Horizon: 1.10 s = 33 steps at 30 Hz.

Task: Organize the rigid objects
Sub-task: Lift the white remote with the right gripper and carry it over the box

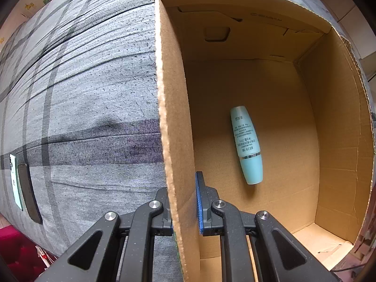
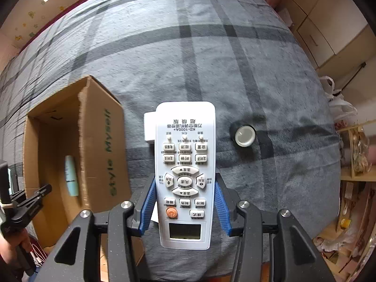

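A cardboard box stands open on the grey plaid bed; it also shows in the right wrist view. A teal bottle lies inside on the box floor, also seen in the right wrist view. My left gripper is shut on the box's left wall, one finger outside, one inside. My right gripper is shut on a white remote control and holds it over the bed to the right of the box.
A white block lies behind the remote. A small round jar with a white lid sits on the bed to the right. Two phones lie at the bed's left edge. Shelves and cupboards stand at right.
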Each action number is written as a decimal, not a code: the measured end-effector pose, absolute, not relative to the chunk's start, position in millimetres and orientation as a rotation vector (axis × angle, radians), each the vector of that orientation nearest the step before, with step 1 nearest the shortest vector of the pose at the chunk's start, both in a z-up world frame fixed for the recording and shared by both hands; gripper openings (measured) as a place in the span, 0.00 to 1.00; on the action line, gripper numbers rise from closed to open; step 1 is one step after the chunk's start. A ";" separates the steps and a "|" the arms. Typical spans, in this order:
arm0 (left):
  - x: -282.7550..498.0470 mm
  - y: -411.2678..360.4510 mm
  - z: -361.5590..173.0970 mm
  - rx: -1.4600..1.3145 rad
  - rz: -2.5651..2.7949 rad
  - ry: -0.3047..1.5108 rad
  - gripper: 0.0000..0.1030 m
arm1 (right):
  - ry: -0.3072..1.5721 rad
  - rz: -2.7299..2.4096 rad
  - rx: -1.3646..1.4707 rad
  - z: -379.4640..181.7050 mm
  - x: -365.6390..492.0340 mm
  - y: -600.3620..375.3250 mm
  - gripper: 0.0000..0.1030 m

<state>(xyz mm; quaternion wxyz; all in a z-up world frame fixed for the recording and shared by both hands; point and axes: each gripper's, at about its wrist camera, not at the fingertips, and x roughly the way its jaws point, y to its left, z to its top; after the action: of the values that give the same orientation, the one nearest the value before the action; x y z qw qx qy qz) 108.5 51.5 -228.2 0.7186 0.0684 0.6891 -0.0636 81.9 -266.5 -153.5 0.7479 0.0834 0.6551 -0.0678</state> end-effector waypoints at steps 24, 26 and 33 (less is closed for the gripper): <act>111.2 58.4 -227.3 0.140 -0.145 1.527 0.13 | 1.403 0.168 0.046 -127.1 124.6 -130.6 0.48; 111.6 58.8 -227.0 0.138 -0.145 1.528 0.13 | 1.410 0.185 0.037 -130.0 127.2 -122.0 0.48; 113.2 61.9 -225.9 0.126 -0.140 1.529 0.13 | 1.445 0.220 0.005 -152.8 138.4 -101.3 0.48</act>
<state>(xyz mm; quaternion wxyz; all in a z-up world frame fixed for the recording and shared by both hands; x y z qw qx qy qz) 113.2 61.9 -225.9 0.7177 0.0569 0.6911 -0.0633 138.4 -101.3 -152.8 0.7448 0.0022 0.6597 0.1006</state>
